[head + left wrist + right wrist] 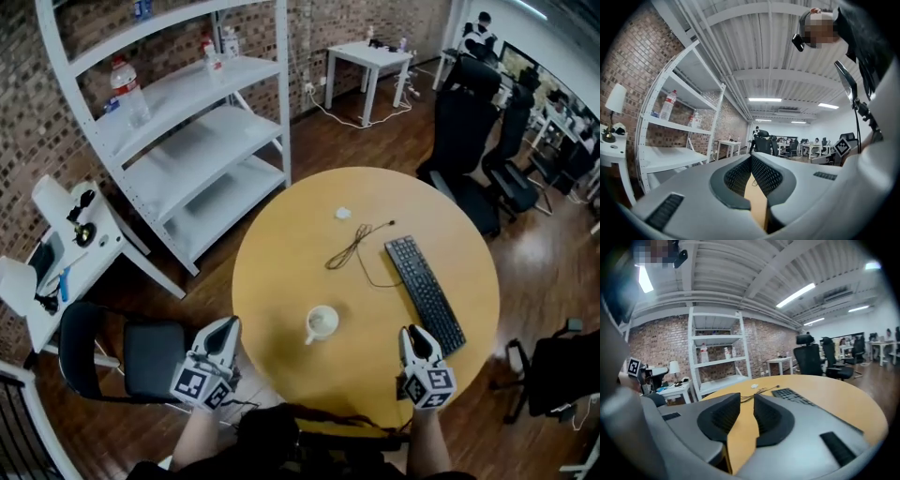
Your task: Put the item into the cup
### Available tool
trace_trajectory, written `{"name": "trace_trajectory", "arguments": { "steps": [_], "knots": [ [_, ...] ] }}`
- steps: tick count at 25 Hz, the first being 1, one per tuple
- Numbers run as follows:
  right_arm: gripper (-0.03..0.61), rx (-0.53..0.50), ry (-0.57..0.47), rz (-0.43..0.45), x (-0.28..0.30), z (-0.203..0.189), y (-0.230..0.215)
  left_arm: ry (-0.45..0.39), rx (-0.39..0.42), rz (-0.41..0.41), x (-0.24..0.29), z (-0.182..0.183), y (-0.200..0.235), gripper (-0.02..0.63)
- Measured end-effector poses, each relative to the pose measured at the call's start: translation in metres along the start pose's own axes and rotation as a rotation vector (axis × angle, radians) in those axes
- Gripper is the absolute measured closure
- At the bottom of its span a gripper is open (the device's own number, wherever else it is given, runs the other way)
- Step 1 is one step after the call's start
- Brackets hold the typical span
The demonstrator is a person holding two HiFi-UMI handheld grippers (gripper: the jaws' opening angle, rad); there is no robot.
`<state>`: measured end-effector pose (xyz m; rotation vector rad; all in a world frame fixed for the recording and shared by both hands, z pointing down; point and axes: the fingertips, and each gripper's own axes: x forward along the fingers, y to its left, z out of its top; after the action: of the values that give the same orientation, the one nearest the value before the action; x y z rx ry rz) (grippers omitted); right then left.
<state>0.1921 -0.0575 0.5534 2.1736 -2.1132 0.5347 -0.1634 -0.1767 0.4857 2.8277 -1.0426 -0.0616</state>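
Head view: seemingly upright cup (322, 323) near right gripper (416, 331)

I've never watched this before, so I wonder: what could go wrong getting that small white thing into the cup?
1. The small white item lies past the cup, so the reach might knock the cup over.
2. The cable lies close to the item and could be pinched or dragged along.
3. The right hand-held gripper starts beside the keyboard and might bump it.
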Motion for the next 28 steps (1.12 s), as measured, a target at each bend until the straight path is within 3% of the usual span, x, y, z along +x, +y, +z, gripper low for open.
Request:
{"name": "trace_trajectory", "arguments": {
  "steps": [5,10,18,28],
  "knots": [
    [0.568,0.131,-0.077,-0.276,-0.100,-0.009,-0.096,-0.001,0.006,-0.127,0.049,0.001,-0.042,0.621],
    [0.569,0.168,-0.160,-0.396,-0.155,-0.002,-0.125,-0.014,0.002,-0.214,0.086,0.004,-0.076,0.621],
    [0.569,0.120,-0.168,-0.395,-0.160,0.007,-0.122,-0.017,-0.019,-0.238,0.097,0.001,-0.099,0.621],
    [0.569,0.117,-0.198,-0.384,-0.154,0.016,-0.116,0.018,-0.005,-0.166,0.077,-0.011,-0.076,0.621]
  ]
}}
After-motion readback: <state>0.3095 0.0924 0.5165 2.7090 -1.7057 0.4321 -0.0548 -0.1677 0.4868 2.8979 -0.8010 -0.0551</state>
